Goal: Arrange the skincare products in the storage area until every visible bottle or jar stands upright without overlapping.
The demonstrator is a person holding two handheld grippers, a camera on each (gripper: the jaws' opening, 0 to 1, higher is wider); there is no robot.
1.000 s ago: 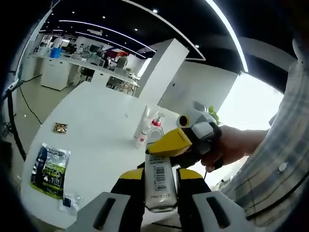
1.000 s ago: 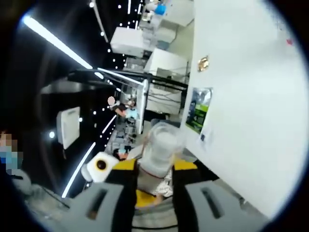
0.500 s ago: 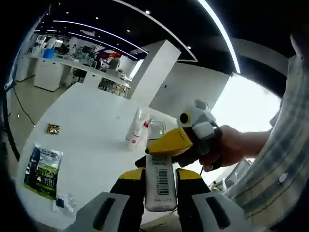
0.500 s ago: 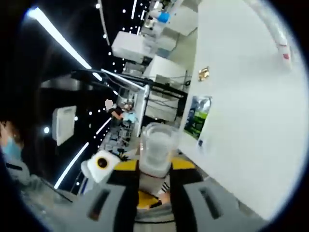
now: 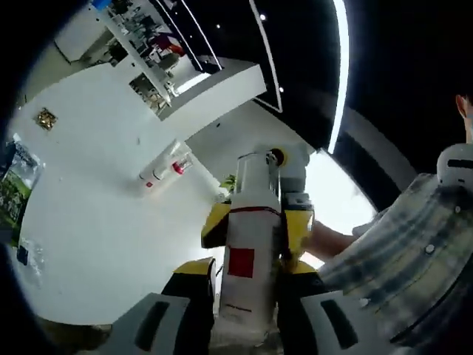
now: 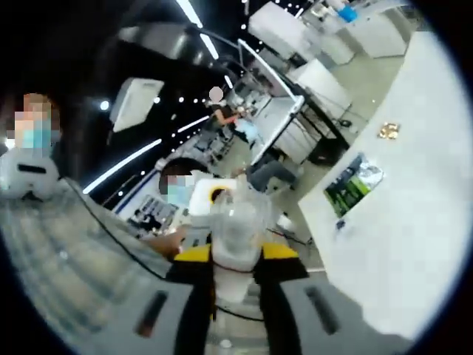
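Left hand-held gripper (image 5: pixel 240 296) clamping white bottle (image 5: pixel 247 251); right hand-held gripper (image 6: pixel 235 274) clamping its clear cap (image 6: pixel 238 225).

We see wide bare desk (image 5: pixel 111 244) across the left gripper view's centre left, open for passing. Two bottles (image 5: pixel 164 167) lie near the middle, a green packet (image 5: pixel 11 194) sits at the left edge, and a small gold item (image 5: pixel 46 118) lies upper left. The right gripper (image 5: pixel 259 225) blocks the centre.
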